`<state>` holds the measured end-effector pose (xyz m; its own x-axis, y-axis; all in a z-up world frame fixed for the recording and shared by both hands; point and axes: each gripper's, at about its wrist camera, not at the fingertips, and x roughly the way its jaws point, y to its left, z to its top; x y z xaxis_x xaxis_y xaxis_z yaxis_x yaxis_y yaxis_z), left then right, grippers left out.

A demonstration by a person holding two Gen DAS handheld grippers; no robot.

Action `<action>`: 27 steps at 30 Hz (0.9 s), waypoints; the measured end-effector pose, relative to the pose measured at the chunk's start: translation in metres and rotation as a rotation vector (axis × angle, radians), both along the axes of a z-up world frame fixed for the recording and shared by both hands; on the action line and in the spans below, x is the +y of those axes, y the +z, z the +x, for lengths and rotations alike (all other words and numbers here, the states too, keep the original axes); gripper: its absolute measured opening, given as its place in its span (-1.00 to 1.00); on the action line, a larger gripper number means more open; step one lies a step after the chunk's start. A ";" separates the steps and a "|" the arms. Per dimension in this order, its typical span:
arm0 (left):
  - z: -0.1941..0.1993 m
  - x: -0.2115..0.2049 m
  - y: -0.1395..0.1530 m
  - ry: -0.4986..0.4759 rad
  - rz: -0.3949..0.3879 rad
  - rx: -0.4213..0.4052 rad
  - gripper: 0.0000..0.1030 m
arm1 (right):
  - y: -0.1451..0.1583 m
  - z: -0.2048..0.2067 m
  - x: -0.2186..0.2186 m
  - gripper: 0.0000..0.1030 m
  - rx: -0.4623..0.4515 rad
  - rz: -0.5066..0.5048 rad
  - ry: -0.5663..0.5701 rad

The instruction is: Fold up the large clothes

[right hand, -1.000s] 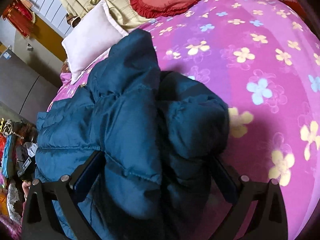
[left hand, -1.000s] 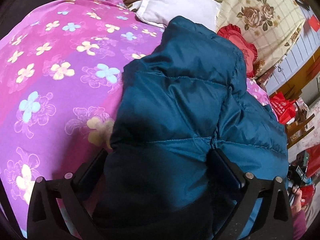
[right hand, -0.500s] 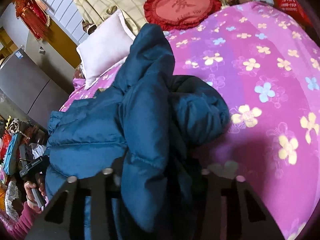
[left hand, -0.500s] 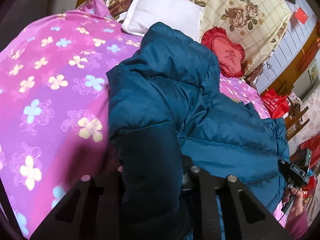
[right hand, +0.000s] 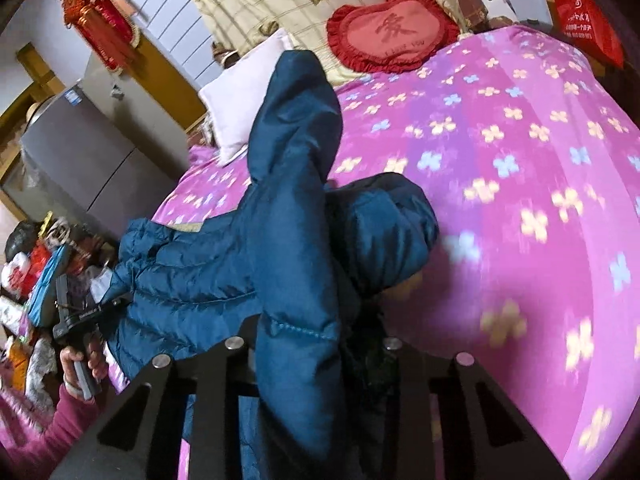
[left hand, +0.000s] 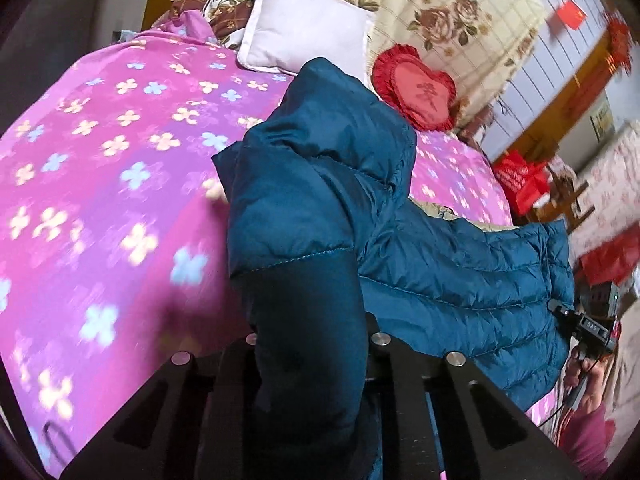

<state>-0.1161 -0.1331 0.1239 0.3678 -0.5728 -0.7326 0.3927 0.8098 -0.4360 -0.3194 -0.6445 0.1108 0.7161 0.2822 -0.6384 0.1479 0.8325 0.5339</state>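
You have the teal puffer jacket (left hand: pixel 320 184) pinched at both ends of its near edge: your left gripper (left hand: pixel 308 344) is clamped tight on a bunched fold of it, and your right gripper (right hand: pixel 312 348) has just been closing and its jaws now squeeze a thicker wad of the padding. The near edge rides up in the jaws; the rest of the jacket drapes down onto the pink flowered bedspread (left hand: pixel 100 184), with the middle sagging between your two hands and one puffy lobe hanging on the right side. The far end points toward the white pillow (left hand: pixel 308 36) and the red heart cushion (left hand: pixel 416 88) at the head of the bed. Judging from this, you are at the lift-and-carry part of a fold. Do it well: keep both hands level with each other so the edge stays straight, hold them apart enough to take out the sag, and carry the edge over toward the far end in one smooth arc. The shell looks slick and the filling springy, so don't loosen either grip until the edge lies flat where you want it. Watch the hanging lobe; it may tuck under and leave a lump.
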 end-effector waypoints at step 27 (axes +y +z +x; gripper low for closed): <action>-0.086 -0.002 -0.003 0.224 0.343 -0.334 -0.13 | -0.003 -0.066 0.066 0.67 0.059 -0.260 -0.229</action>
